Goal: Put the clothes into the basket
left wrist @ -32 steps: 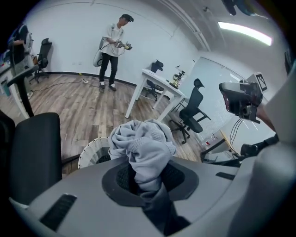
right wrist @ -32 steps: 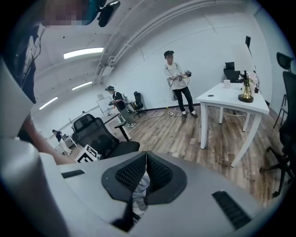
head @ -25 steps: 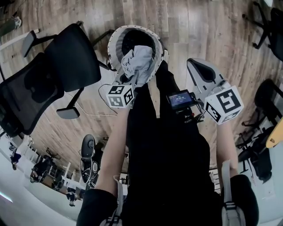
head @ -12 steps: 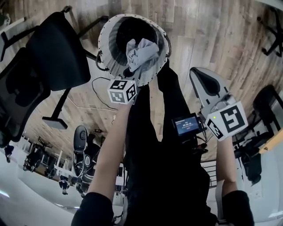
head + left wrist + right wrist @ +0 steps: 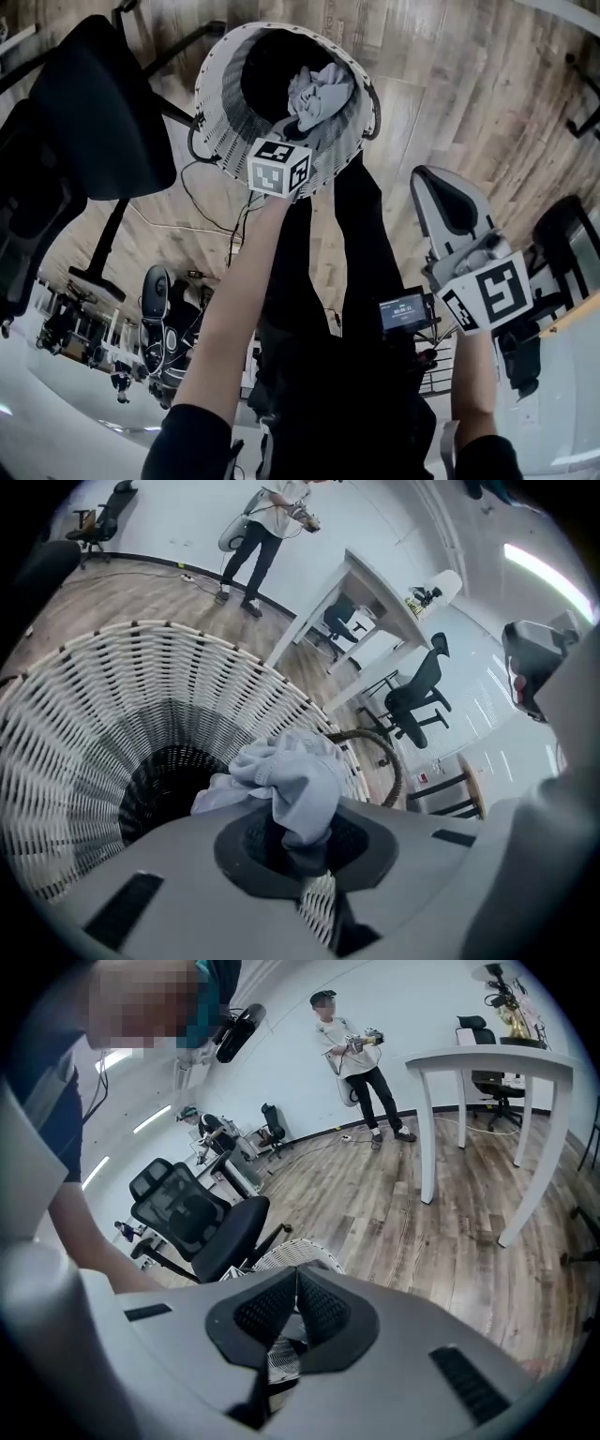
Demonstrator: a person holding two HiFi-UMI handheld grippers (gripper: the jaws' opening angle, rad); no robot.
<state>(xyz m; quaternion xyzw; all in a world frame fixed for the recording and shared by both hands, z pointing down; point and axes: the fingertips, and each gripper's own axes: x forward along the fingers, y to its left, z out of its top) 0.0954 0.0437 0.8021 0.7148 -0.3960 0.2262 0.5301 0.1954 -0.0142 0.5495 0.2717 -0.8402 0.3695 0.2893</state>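
Observation:
A white wicker basket (image 5: 225, 112) stands on the wood floor, and its rim fills the left gripper view (image 5: 112, 714). My left gripper (image 5: 298, 841) is shut on a pale grey cloth (image 5: 286, 780). Its jaws have tightened on the cloth within the last second. In the head view the cloth (image 5: 319, 92) hangs bunched inside the basket's opening, just beyond the left marker cube (image 5: 279, 167). My right gripper (image 5: 295, 1309) is shut with nothing between its pads. It sits to the right of the basket (image 5: 291, 1258) and nearer to me, with its cube (image 5: 487, 295) lower right.
Black office chairs (image 5: 84, 103) stand left of the basket, and one (image 5: 202, 1222) is behind it. A thin cable (image 5: 216, 192) lies on the floor by the basket. A white table (image 5: 487, 1063) and a standing person (image 5: 352, 1054) are farther off. The wearer's dark clothing (image 5: 366, 281) fills the lower head view.
Both grippers have sunk toward the basket. The grey cloth went from draping over the basket's near rim to hanging inside its opening. The right gripper moved down and right in the picture.

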